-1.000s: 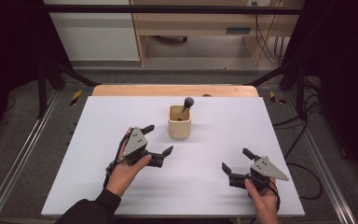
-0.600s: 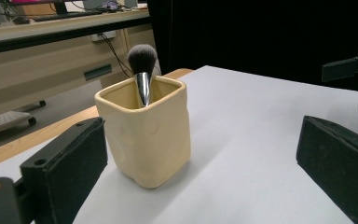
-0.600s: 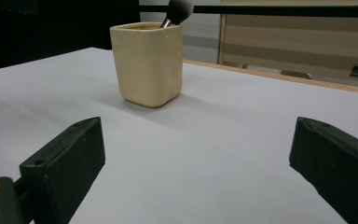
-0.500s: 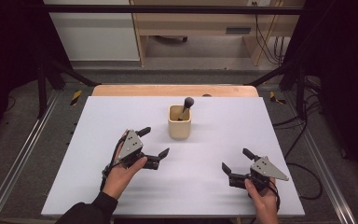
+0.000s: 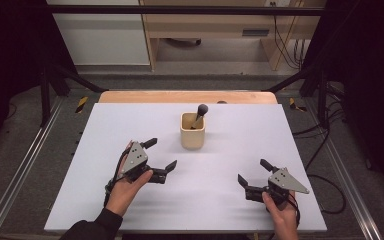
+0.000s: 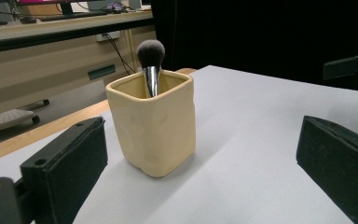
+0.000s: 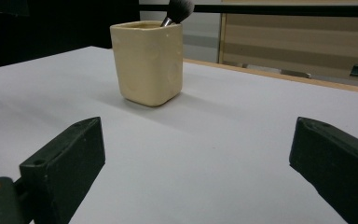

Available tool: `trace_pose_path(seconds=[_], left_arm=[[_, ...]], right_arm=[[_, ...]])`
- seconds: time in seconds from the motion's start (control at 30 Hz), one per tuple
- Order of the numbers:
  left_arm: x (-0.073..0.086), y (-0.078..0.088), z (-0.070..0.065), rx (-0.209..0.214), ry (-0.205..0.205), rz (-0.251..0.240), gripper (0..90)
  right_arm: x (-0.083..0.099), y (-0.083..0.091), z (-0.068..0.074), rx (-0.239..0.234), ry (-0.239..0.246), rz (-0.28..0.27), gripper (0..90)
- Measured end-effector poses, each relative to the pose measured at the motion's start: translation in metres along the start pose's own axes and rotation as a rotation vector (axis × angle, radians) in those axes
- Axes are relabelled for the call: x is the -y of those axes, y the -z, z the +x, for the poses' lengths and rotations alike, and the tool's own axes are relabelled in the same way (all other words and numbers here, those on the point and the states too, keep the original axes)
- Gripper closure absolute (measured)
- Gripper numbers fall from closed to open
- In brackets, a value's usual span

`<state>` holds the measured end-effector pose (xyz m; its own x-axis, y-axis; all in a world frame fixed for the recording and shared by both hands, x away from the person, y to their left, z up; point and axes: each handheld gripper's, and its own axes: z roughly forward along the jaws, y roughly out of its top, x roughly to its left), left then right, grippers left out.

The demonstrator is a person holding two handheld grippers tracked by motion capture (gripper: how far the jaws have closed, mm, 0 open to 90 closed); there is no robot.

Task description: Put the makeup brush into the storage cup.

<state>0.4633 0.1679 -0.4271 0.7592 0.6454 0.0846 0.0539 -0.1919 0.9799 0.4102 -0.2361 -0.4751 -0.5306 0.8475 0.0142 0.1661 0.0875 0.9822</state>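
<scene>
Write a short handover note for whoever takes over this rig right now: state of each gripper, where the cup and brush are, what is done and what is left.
Left gripper: open, holding nothing, just above the white table, pointing at the cup and nearer to it than the other.
Right gripper: open, holding nothing, near the table's front right.
Cream cup: upright, mid-table toward the far edge, touched by neither gripper.
Makeup brush: standing in the cup, bristles up, leaning toward the far side.
Done: nothing has been gripped.
Left: probably close in on the cup or brush with the left gripper; everything is still to do.
</scene>
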Motion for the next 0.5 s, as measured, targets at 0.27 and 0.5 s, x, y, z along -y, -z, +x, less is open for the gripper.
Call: trace_pose_path(seconds=[0.27, 0.5], left_arm=[[0.0013, 0.0044, 0.0022, -0.005, -0.001, -0.011, 1.8], [0.0043, 0.0091, 0.0044, -0.009, 0.009, -0.011, 2.0]], right_arm=[[0.0001, -0.0002, 0.0, 0.001, 0.002, -0.001, 3.6], [0.0003, -0.0004, 0.0002, 0.002, 0.002, 0.0, 3.6]])
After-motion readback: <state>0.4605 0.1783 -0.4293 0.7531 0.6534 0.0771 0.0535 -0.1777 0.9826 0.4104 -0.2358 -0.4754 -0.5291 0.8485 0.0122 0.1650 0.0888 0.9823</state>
